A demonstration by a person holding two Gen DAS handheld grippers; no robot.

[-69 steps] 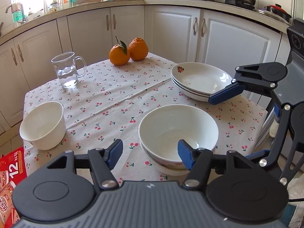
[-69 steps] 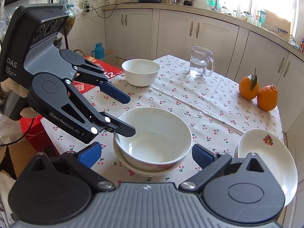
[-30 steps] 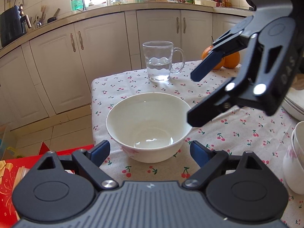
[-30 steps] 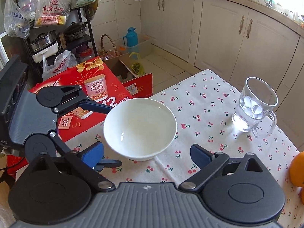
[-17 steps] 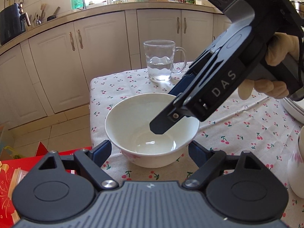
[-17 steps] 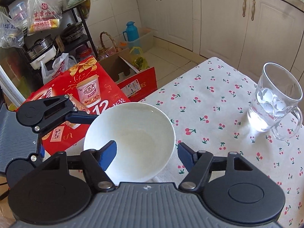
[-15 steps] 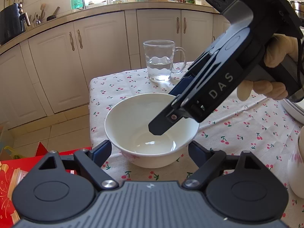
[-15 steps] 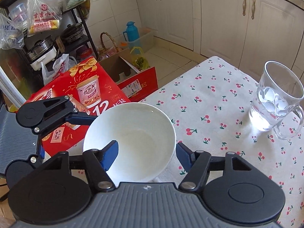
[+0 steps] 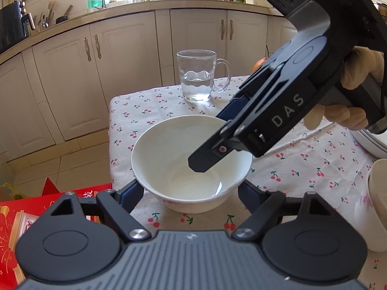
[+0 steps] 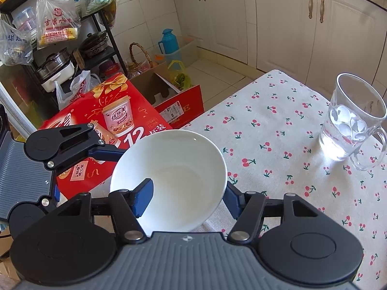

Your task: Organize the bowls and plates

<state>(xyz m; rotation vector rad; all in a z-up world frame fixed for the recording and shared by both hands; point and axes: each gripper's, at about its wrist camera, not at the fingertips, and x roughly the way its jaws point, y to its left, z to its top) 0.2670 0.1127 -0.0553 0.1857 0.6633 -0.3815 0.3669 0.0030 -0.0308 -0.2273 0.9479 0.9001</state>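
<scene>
A white bowl (image 9: 191, 166) sat near the corner of the table (image 9: 302, 169), which was covered with a cherry-print cloth; it filled the lower middle of both views. The right gripper (image 10: 188, 195) had its jaws around one side of the bowl's rim: one blue pad lay inside the bowl against the wall, the other sat outside the rim at the lower right of the bowl in the right wrist view. Its jaws had just been closing with the bowl wall between them, and the pads appeared to pinch it. In the left wrist view that same gripper (image 9: 205, 162) reached down from the upper right of the frame into the bowl, held by a person's hand (image 9: 348, 96) at the right edge.

The left gripper (image 9: 191, 193) was spread, one finger on each side of the bowl's base, and its jaws had just been narrowing; whether the pads touched the bowl could not be told.

A glass mug (image 9: 198, 77) with water stood behind the bowl, well apart from it. A second bowl (image 9: 372, 205) showed at the right edge of the left wrist view. A red box (image 10: 113, 120) lay on the floor beyond the table corner.
</scene>
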